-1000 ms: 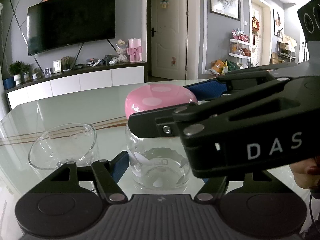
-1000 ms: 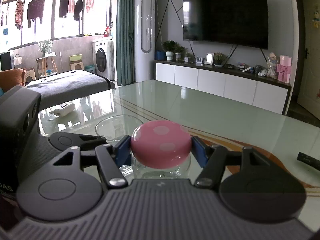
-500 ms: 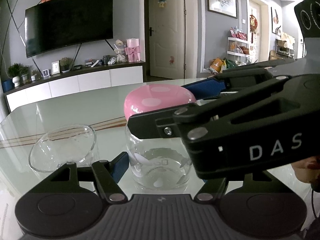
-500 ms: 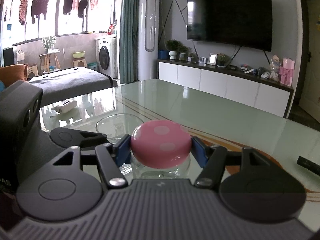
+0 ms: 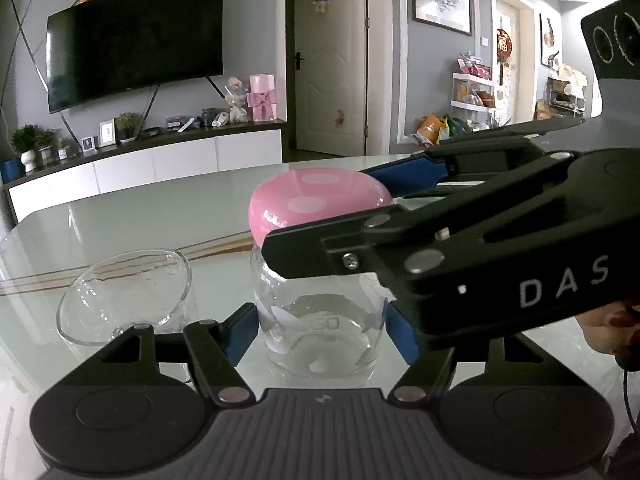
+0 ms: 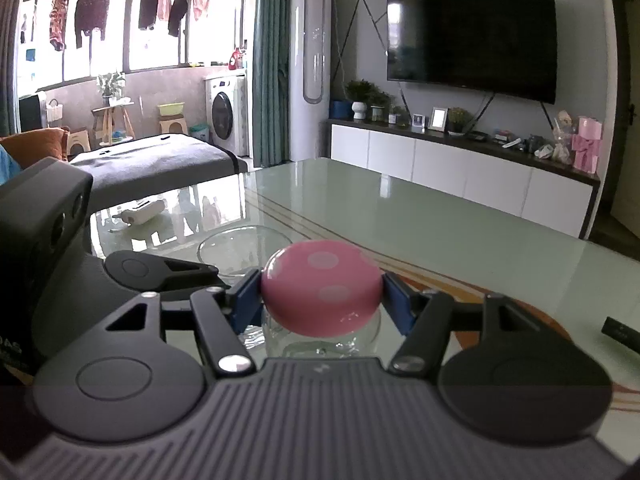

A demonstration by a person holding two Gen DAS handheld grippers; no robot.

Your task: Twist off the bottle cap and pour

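Where your left wrist camera looks out, item one is the left gripper [image 5: 322, 330], its blue-padded fingers [image 5: 240, 330] pinching the lower body of the clear glass bottle [image 5: 320, 332], which stands upright on the glossy pale green tabletop [image 5: 132, 220]. Item two: the pink cap [image 5: 316, 204], white-spotted, seated on the bottle's mouth. Item three: your right gripper [image 5: 380, 204], entering from the right edge above the bottle, one blue finger [image 5: 404, 174] behind the cap, the black one in front, both closed on the cap. Item four: a clear glass bowl [image 5: 120, 296], just left of the bottle, resting on the tabletop beside the left finger. Item five: part of a hand [image 5: 608, 326] at the right edge beneath the right gripper's body. From your right wrist camera, item one is the right gripper [image 6: 322, 300], its fingers [image 6: 246, 304] pressed against opposite sides of the pink cap [image 6: 320, 286]. Item two: the bottle [image 6: 320, 340] directly beneath the cap, mostly hidden by it. Item three: the glass bowl [image 6: 236, 246] just beyond and left of the cap. Item four: the left gripper's dark body [image 6: 52, 232] at the left edge. Item five: a dark flat object [image 6: 622, 330] on the tabletop [image 6: 440, 232] at far right, too cut off to identify.
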